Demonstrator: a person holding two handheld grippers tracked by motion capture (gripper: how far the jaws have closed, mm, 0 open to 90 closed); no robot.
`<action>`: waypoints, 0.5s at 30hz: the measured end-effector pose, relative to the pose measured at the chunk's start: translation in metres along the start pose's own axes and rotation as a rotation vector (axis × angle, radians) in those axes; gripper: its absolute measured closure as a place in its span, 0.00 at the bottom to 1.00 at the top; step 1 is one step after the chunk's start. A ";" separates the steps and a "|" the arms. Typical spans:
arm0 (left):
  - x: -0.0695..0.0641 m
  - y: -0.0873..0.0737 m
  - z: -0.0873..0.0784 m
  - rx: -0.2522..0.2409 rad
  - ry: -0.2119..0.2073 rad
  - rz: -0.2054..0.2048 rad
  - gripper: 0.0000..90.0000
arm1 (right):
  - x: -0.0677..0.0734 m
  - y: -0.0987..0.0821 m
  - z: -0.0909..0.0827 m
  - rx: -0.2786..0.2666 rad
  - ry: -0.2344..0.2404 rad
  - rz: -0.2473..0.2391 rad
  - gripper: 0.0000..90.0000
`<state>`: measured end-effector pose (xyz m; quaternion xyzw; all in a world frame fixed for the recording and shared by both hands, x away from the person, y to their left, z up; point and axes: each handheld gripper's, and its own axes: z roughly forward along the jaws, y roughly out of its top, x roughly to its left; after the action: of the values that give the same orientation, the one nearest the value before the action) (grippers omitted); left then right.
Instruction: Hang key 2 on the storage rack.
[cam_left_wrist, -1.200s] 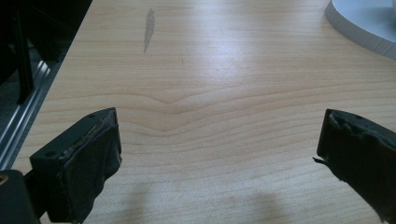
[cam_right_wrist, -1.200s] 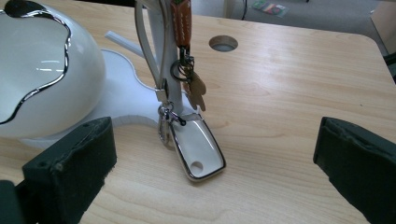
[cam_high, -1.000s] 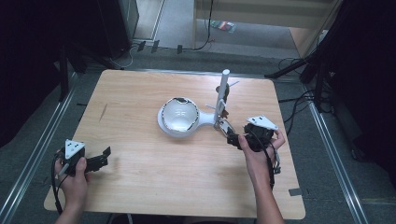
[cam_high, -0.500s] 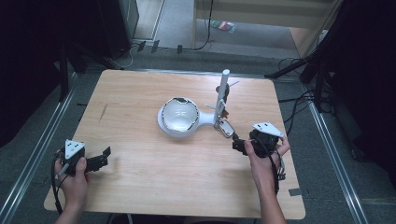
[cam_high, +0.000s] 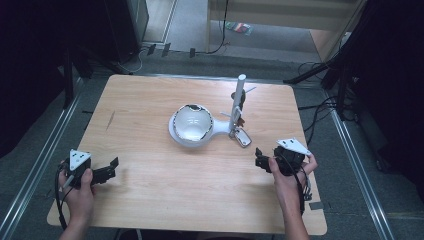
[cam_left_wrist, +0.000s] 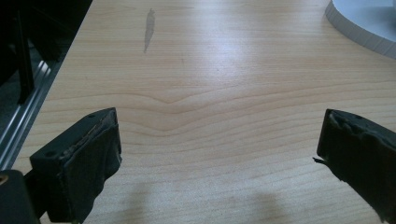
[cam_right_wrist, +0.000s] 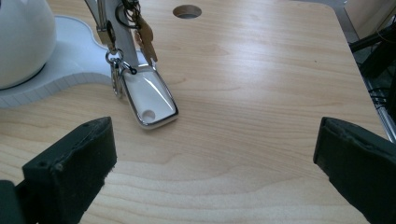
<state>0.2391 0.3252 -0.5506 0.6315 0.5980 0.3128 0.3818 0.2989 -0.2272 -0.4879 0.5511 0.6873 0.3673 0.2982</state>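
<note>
A white stand (cam_high: 192, 136) with a round dome (cam_high: 191, 122) and an upright post (cam_high: 238, 102) sits mid-table. Keys (cam_right_wrist: 142, 32) hang from the post on rings. A white key tag with a silver rim (cam_right_wrist: 149, 95) lies on the wood at the post's foot (cam_high: 242, 137). My right gripper (cam_high: 259, 159) is open a short way to the right of the tag and nearer the person, its jaws wide apart (cam_right_wrist: 215, 163) with nothing between them. My left gripper (cam_high: 111, 169) is open at the near left corner over bare wood (cam_left_wrist: 219, 154).
The wooden table (cam_high: 150, 205) has a cable hole (cam_right_wrist: 187, 11) behind the post and a dark streak (cam_left_wrist: 149, 28) at far left. The stand's base edge (cam_left_wrist: 359, 23) lies ahead of the left gripper. Metal rails (cam_high: 30, 175) and cables (cam_high: 320, 115) flank the table.
My right gripper has drawn back from the key tag toward the near right side of the table. The tag rests by the post. The left hand has stayed put.
</note>
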 end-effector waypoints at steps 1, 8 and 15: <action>0.000 0.000 0.000 0.000 0.000 -0.001 0.00 | -0.001 -0.001 0.000 -0.001 -0.001 0.000 0.00; 0.000 0.000 0.000 0.000 0.001 0.000 0.00 | -0.009 -0.012 -0.003 0.007 -0.015 0.012 0.00; 0.000 0.000 0.000 0.001 0.002 0.002 0.00 | -0.018 -0.022 -0.007 0.011 -0.021 0.015 0.00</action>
<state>0.2390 0.3250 -0.5505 0.6319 0.5980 0.3134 0.3806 0.2852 -0.2483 -0.5027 0.5617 0.6820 0.3601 0.2995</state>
